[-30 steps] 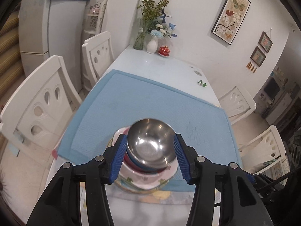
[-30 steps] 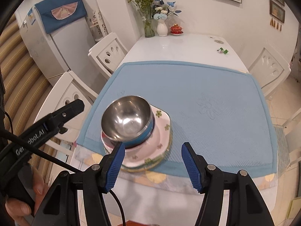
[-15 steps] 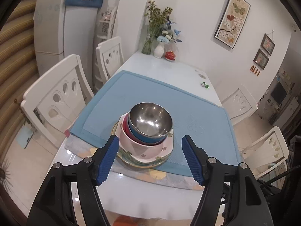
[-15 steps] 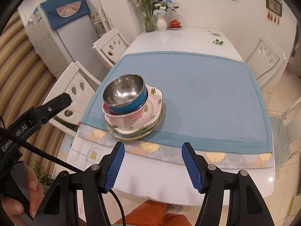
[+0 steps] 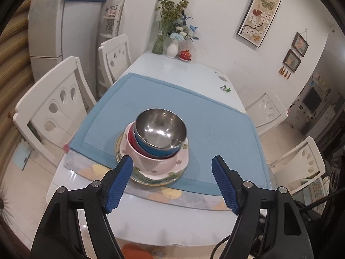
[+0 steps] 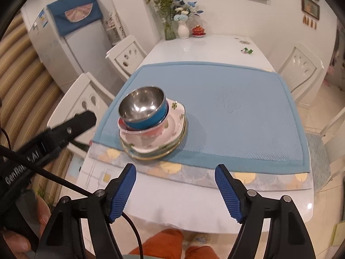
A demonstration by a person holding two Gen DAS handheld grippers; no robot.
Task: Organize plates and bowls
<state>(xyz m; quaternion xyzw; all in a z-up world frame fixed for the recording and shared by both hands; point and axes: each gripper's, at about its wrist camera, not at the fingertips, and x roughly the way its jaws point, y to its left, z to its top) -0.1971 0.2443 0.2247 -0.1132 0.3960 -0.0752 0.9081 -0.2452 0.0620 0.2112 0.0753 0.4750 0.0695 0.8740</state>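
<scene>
Both claws, left gripper & right gripper, are wide open w/ nothing held, so back off slow & don't bump the shiny steel bowl w/ blue outside, just ahead atop the pink flowery plates.

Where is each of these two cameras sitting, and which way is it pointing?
Left wrist: rides on the left gripper, looking forward and down at the bowl stack on the blue mat; its own open blue fingers show.
Right wrist: rides on the right gripper, facing the same table; its open fingers, the left gripper at the left edge and the person's orange-clad legs show.
Shared: stack, mat, flower vases.
</scene>
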